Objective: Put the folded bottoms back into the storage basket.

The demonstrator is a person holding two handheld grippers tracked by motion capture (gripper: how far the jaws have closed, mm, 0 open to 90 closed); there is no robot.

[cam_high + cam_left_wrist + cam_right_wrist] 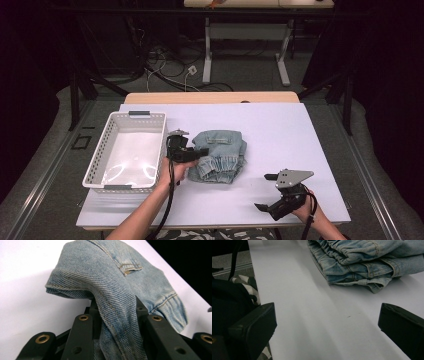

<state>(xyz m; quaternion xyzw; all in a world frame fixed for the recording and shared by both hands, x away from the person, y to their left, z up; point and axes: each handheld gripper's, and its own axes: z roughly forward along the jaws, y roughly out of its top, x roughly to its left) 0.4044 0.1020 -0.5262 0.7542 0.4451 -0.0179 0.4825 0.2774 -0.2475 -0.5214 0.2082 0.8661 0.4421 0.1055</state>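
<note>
A folded pair of light blue jeans (pixel 222 154) lies in the middle of the white table (pixel 280 130). My left gripper (pixel 198 153) is at the jeans' left edge, shut on a fold of the denim. In the left gripper view that fold of the jeans (pixel 117 315) runs up between the two black jaws and lifts off the table. My right gripper (pixel 265 191) rests near the table's front right, apart from the jeans, with its jaws wide open and nothing between them. The right gripper view shows the jeans' (pixel 362 260) stacked folded edges farther off.
A white perforated plastic basket (pixel 100 162) stands at the table's left, close to my left hand. Beyond the table's far edge are cables (pixel 170 65) on the floor and another desk's legs (pixel 245 50). Bare table surface lies between the jeans and the right gripper.
</note>
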